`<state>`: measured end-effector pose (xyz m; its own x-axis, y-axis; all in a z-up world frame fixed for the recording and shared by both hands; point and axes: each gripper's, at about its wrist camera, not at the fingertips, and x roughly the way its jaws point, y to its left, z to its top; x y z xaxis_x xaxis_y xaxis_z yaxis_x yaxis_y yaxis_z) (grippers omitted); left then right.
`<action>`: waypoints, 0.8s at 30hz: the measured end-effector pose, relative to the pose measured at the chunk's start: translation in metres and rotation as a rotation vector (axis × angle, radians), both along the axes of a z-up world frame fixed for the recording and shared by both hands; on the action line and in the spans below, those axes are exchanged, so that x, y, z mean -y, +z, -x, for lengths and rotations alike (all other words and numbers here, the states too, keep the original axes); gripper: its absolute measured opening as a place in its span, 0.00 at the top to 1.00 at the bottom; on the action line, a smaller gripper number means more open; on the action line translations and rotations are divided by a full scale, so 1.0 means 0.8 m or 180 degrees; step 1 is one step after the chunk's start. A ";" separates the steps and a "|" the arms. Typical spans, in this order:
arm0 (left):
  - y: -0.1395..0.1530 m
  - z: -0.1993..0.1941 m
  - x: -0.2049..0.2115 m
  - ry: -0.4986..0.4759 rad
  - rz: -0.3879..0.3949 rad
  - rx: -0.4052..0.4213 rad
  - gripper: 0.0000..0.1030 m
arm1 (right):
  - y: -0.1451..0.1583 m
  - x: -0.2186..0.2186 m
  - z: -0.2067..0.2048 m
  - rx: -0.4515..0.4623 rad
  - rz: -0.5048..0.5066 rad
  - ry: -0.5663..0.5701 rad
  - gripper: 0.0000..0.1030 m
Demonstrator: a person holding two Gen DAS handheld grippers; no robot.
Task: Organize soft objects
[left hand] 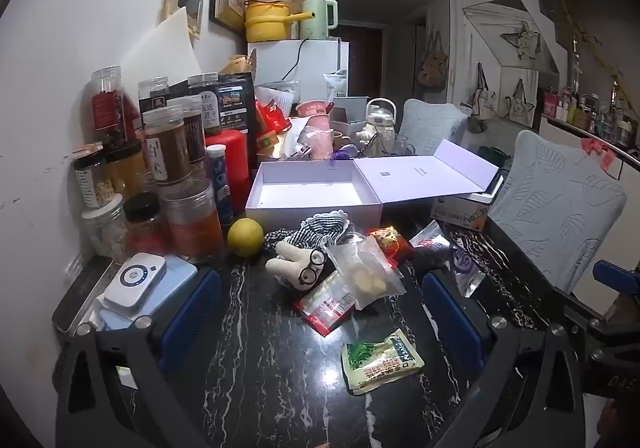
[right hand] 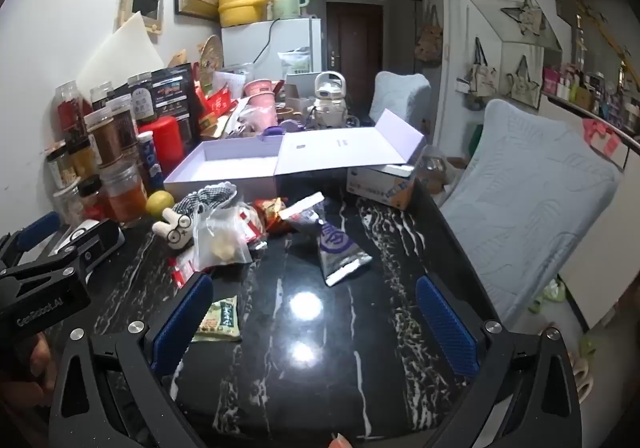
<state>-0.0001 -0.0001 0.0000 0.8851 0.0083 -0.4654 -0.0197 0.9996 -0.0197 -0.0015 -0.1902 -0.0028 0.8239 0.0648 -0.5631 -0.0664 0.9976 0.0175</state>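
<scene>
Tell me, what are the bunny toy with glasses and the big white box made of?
The bunny toy looks like soft cream plush: fuzzy, matte, floppy ears, with black glasses that could be plastic or wire. The white box looks like stiff, smooth cardboard: straight thin walls, crisp corners and a flat lid folded open.

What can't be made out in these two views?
- Plush toy: body hidden under the clear snack bag in the left wrist view.
- Red packet: print too small to read, right wrist view.
- White box: near wall hides its floor, right wrist view.
</scene>
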 end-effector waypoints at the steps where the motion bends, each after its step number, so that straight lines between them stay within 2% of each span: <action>1: 0.000 0.000 0.000 0.0023 -0.0019 0.0003 0.00 | 0.000 0.000 0.000 -0.0001 -0.0003 -0.0001 0.00; 4: 0.001 0.005 0.004 0.0019 -0.0051 0.0064 0.00 | 0.000 0.000 0.000 0.0008 -0.0014 -0.0003 0.00; 5: 0.003 0.004 0.003 -0.0009 -0.0049 -0.0001 0.00 | 0.000 0.000 0.001 0.0009 -0.0011 -0.0005 0.00; 8: 0.000 0.007 -0.001 -0.0014 0.0005 0.0028 0.00 | 0.000 0.000 0.001 0.0008 -0.0011 -0.0005 0.00; 24: -0.002 0.007 0.001 -0.0065 -0.0054 -0.0054 0.00 | 0.002 0.002 0.010 0.0065 0.0024 -0.0030 0.00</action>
<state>-0.0059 -0.0009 -0.0013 0.8772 -0.0015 -0.4802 0.0004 1.0000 -0.0025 -0.0092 -0.1915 -0.0013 0.8357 0.0527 -0.5466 -0.0571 0.9983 0.0088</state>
